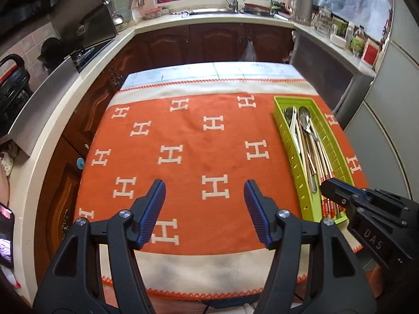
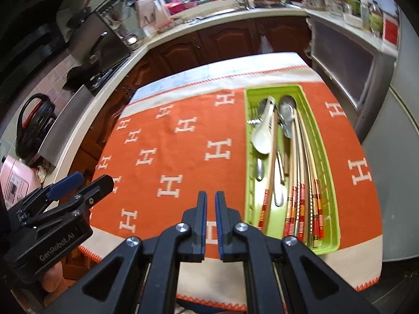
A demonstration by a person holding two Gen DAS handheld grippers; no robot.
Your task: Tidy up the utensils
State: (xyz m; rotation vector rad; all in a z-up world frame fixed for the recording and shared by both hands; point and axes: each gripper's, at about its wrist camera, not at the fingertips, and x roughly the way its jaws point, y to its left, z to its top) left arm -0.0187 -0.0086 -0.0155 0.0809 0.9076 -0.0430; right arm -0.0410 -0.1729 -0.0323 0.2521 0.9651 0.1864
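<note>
Left of the green tray (image 2: pixel 293 89) of utensils (image 2: pixel 288 157), left gripper (image 1: pixel 204 191) gapes empty; right gripper (image 2: pixel 211 204) nearly closed, empty.

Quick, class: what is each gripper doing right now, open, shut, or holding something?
Left gripper: open, empty, above the orange cloth.
Right gripper: shut, holding nothing.

lime-green tray (image 2: pixel 332 204) on orange cloth (image 1: pixel 193 136) patterned with white h letters.
</note>
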